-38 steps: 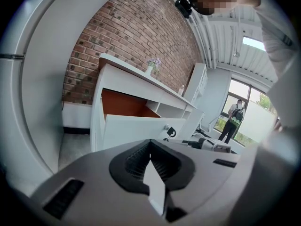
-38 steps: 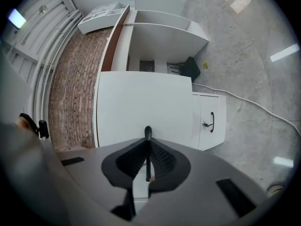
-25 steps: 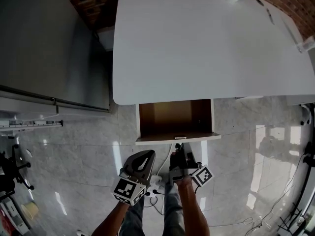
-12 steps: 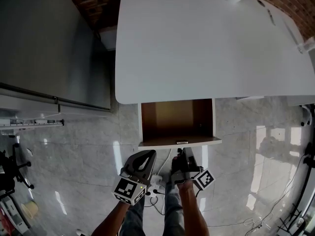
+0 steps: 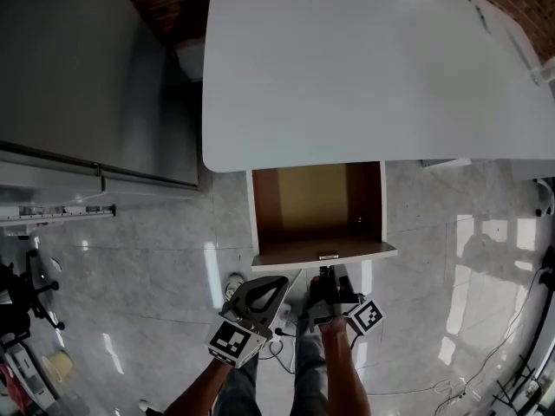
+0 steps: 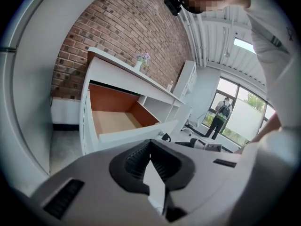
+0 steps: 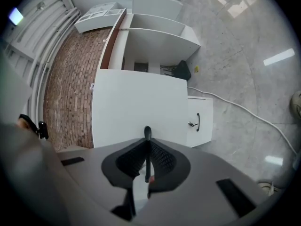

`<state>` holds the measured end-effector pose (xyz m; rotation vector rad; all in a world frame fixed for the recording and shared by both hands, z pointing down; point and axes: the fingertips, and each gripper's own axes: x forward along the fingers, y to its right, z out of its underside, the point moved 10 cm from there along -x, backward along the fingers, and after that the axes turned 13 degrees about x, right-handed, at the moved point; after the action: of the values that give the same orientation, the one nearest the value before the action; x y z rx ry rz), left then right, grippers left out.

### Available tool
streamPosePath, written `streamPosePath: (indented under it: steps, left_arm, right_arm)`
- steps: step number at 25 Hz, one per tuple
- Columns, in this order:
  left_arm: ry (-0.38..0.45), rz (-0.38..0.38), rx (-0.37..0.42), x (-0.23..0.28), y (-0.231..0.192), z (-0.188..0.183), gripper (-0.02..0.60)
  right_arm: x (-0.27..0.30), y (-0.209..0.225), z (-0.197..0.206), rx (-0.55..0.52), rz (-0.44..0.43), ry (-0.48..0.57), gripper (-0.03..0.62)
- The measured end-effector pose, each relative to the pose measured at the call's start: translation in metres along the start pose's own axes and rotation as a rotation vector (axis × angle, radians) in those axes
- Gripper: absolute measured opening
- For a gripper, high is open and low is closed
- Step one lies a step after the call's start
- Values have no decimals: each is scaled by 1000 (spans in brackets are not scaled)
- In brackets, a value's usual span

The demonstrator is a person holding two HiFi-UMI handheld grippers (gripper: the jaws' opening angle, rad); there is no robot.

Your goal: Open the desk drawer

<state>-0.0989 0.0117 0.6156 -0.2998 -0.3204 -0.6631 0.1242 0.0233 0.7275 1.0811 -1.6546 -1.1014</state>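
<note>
The right gripper [image 7: 147, 142] pinches the thin dark handle [image 7: 147, 131] to draw the open drawer [image 5: 364, 250] nearer, while the left gripper [image 6: 150, 146], pressed together and empty, hangs idle at its left

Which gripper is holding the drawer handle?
The right gripper: its jaws are shut on the thin dark handle of the open drawer. The left gripper holds nothing.
</note>
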Motion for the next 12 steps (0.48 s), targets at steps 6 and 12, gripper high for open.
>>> streamPosePath:
  steps: [6,12]
  left_arm:
    - [34,-21,-1,-4,-2,-10,11]
    - [28,-21,7,-4,0,-7,11]
  right_arm:
    - [-5,5,-7,-13,-5,-11,34]
    - [-4,25,-10,21,63,21,34]
